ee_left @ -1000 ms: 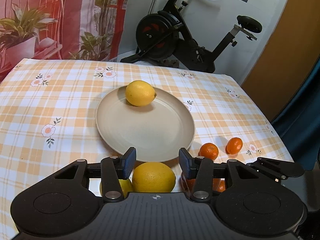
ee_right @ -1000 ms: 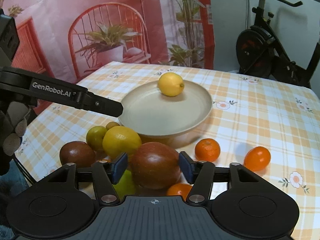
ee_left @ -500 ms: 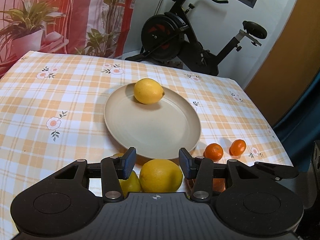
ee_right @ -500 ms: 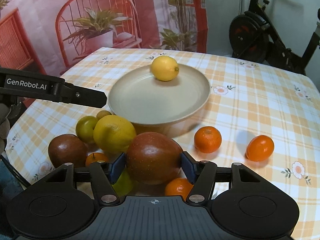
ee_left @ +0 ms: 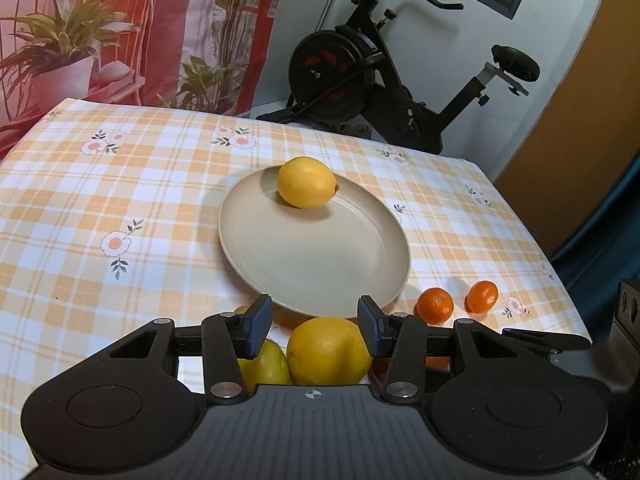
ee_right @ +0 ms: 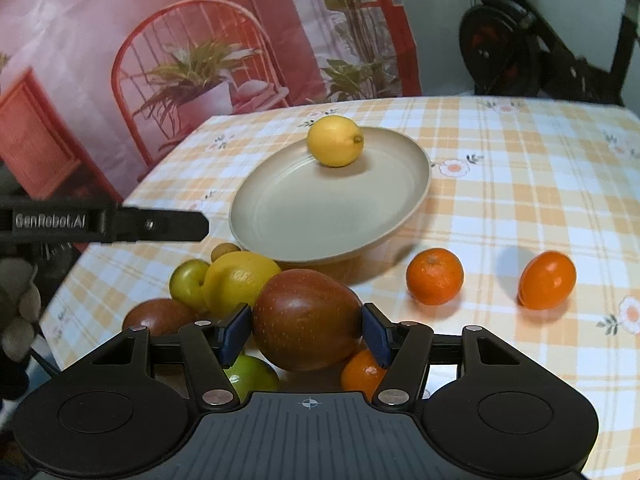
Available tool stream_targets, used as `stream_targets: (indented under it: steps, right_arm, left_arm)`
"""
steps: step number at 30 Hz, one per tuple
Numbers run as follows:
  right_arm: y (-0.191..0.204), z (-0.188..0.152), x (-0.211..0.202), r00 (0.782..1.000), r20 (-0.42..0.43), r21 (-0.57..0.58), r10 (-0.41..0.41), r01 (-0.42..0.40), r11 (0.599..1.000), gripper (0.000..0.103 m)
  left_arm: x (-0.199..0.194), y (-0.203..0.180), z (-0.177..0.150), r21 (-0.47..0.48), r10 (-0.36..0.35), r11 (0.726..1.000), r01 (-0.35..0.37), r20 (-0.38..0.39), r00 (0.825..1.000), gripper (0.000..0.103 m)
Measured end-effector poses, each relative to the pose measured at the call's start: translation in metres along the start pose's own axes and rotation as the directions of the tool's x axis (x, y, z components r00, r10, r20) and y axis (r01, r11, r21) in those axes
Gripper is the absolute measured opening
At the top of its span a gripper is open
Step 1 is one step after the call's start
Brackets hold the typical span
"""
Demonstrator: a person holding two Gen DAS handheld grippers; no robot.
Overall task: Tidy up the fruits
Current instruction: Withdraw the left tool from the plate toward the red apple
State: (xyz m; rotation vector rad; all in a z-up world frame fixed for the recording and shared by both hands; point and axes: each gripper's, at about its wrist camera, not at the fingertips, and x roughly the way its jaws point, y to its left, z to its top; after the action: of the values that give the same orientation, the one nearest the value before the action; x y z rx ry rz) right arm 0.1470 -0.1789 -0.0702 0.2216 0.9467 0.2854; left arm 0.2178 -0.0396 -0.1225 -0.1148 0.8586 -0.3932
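**On the checked tablecloth: fruit sorting, early stage**

On the plate (ee_right: 416, 184), one lemon (ee_right: 335, 141) is placed. Beside its near rim, a heap is left: second lemon (ee_left: 328, 350), green fruits, mandarins. The red-brown fruit (ee_right: 306, 320) is clamped by the right gripper (ee_right: 306, 330). The left gripper (ee_left: 314, 326) is held apart over the second lemon, unclosed

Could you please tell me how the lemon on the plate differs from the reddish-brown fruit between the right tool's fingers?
The lemon is yellow; the reddish-brown fruit is dark and speckled. The lemon lies alone on the plate; the reddish-brown fruit sits amid a heap, between the right tool fingers. Both are rounded ovals.
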Motion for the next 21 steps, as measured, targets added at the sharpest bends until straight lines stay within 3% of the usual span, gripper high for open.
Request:
stream_targets:
  steps: [13,21]
  right_arm:
    - [-0.028,0.0,-0.021,0.997,0.076,0.047,-0.028,0.024,0.999,0.058]
    - [-0.044,-0.001,-0.033,0.991,0.121,0.08,-0.062,0.053,0.995,0.05]
  left_arm:
    - [0.013,-0.008,0.0,0.025,-0.011,1.0,0.012,-0.033,0.999,0.049]
    - [0.027,-0.019,-0.001,0.058,-0.049,0.997,0.054,-0.074,0.996,0.049]
